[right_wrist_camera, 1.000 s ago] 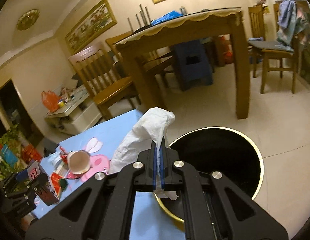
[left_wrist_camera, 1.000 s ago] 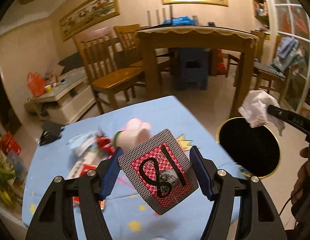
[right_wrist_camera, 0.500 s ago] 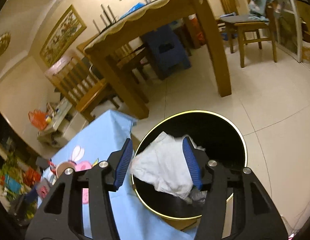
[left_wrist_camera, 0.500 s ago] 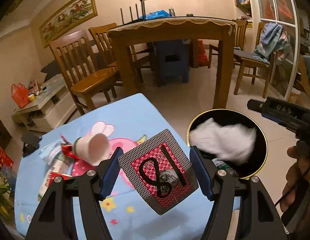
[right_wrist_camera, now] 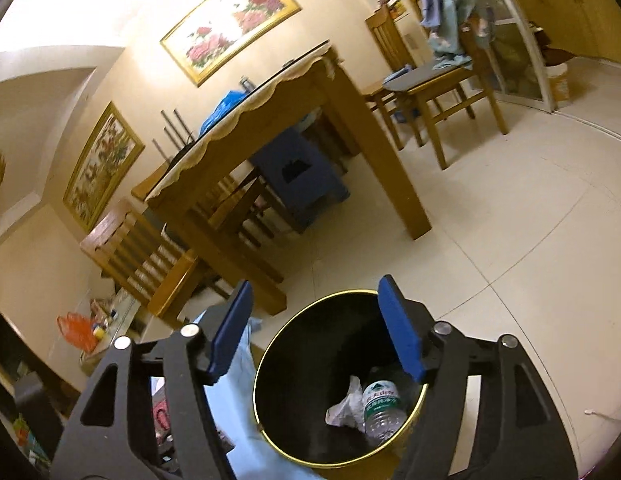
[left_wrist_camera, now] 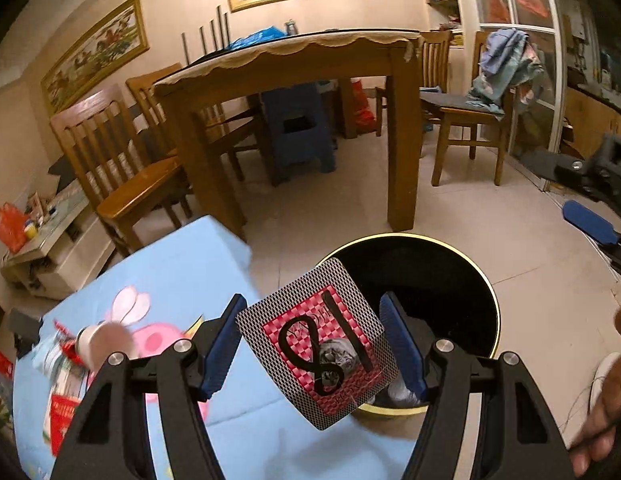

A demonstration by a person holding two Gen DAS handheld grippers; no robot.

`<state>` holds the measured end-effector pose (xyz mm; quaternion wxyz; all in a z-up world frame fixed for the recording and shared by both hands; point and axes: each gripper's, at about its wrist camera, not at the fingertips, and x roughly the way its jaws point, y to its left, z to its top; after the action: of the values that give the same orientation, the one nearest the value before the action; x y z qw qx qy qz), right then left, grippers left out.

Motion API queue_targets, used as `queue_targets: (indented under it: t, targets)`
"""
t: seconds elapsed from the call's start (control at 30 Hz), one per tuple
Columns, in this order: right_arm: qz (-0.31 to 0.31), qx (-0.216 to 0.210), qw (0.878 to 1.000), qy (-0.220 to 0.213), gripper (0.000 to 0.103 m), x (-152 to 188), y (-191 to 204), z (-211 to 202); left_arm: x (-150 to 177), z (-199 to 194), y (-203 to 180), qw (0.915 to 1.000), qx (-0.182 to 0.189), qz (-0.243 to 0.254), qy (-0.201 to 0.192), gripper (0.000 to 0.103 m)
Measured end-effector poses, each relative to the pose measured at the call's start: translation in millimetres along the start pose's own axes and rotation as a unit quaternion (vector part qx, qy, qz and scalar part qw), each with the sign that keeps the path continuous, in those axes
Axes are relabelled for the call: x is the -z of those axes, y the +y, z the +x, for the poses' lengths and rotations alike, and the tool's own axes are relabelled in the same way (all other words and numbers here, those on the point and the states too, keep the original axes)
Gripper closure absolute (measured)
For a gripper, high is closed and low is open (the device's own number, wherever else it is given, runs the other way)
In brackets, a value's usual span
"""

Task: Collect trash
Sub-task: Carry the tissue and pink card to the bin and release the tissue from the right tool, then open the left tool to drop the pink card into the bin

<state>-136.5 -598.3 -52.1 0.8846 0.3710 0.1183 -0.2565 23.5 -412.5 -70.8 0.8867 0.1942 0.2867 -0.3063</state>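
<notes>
Having dropped its tissue point(right_wrist_camera: 344, 404) into bin point(right_wrist_camera: 278, 360), right tool point(right_wrist_camera: 316, 330) spread empty; left tool point(left_wrist_camera: 316, 344) still clamping card box point(left_wrist_camera: 316, 344).

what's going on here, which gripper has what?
Trash pickup by a person with two handheld grippers. The left gripper holds a patterned box over the edge of the black bin. The right gripper hangs open and empty above that bin, where a white tissue and plastic bottle lie. More litter remains on the blue table.
</notes>
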Motion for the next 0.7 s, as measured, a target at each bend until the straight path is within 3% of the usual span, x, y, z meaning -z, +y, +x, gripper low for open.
queue_targets:
  t: [0.27,0.43,0.7]
  targets:
    - [0.014,-0.003,0.999,-0.029,0.035,-13,-13,-15,-16,22,-27,0.9993,0.015,0.031,-0.014,0.035]
    - [0.016,-0.004,0.999,-0.037,0.033,-13,-11,-18,-13,8,-32,0.9979,0.002,0.047,-0.043,0.021]
    - [0.011,-0.001,0.999,-0.046,0.031,-13,-7,-24,-15,-21,-20,0.9964,-0.005,0.040,-0.074,0.018]
